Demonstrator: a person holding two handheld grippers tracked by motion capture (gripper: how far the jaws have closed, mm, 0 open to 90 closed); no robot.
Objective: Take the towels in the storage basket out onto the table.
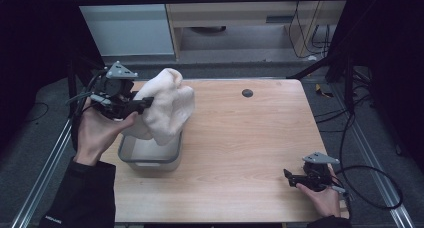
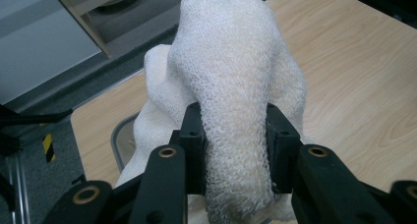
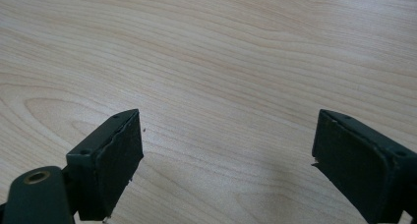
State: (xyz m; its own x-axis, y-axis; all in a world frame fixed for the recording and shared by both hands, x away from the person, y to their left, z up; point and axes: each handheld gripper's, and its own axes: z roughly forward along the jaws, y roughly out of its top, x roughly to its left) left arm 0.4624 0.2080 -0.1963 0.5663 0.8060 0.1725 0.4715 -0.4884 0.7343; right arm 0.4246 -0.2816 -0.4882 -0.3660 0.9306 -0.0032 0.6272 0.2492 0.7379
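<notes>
A bulky white knitted towel (image 1: 165,105) hangs bunched above a grey plastic bin (image 1: 150,160) at the table's left side, its lower end dipping into the bin. My left gripper (image 1: 145,106) is shut on the towel; in the left gripper view the cloth (image 2: 231,86) is squeezed between both jaws (image 2: 235,150) and rises ahead of them. The bin's rim (image 2: 118,140) peeks out to the left under the cloth. My right gripper (image 1: 290,177) rests low at the table's front right, held by a hand. Its jaws (image 3: 227,160) stand wide open over bare wood.
The wooden table (image 1: 250,133) has a small black round cap (image 1: 247,93) near its far edge. Cables (image 1: 370,183) trail off the right side. A metal rail (image 1: 40,173) runs along the left, and a cabinet (image 1: 240,13) stands beyond the table.
</notes>
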